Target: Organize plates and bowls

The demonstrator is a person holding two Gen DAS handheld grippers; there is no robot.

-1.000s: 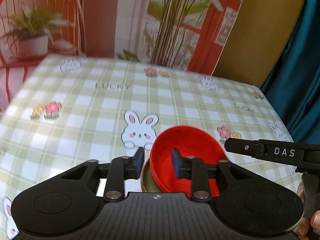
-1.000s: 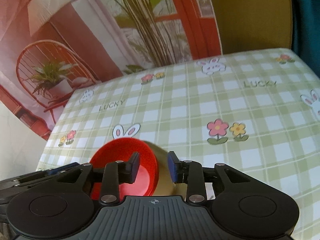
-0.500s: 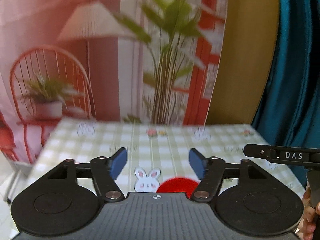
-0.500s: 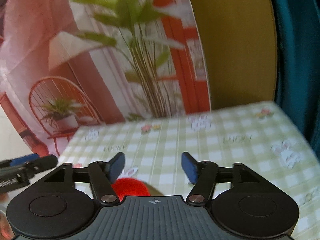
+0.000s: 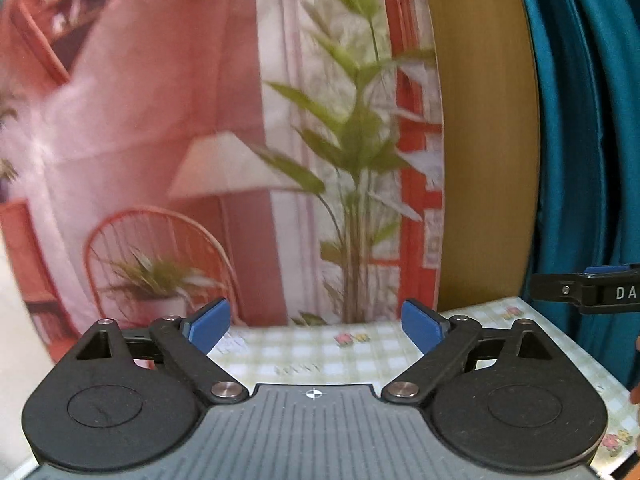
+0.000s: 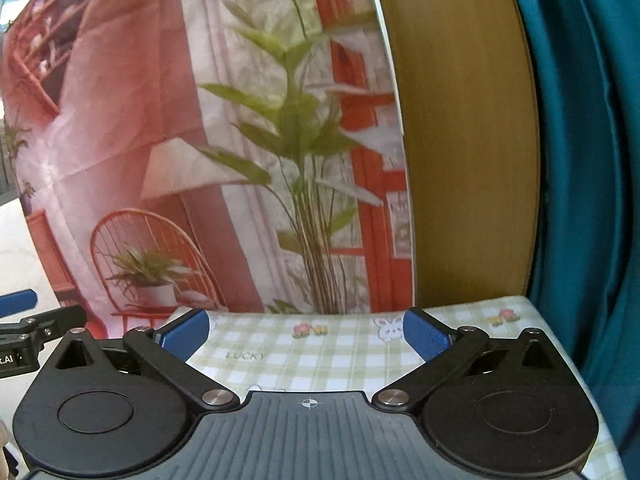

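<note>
My left gripper (image 5: 316,326) is wide open and empty, raised above the table and tilted up toward the backdrop. My right gripper (image 6: 306,334) is also wide open and empty, raised the same way. The right gripper's finger shows at the right edge of the left wrist view (image 5: 588,292). The left gripper's finger shows at the left edge of the right wrist view (image 6: 24,320). No plate or bowl shows in either view; they are hidden below the gripper bodies.
The table with a green checked cloth (image 6: 320,352) with bunnies and flowers reaches to a printed backdrop (image 6: 200,160) of a plant, lamp and chair. A wooden panel (image 6: 460,140) and teal curtain (image 6: 592,160) stand at the right.
Both grippers have lifted and tilted up from the red bowl and tan plate and opened wide. The dishes have dropped out of view.
</note>
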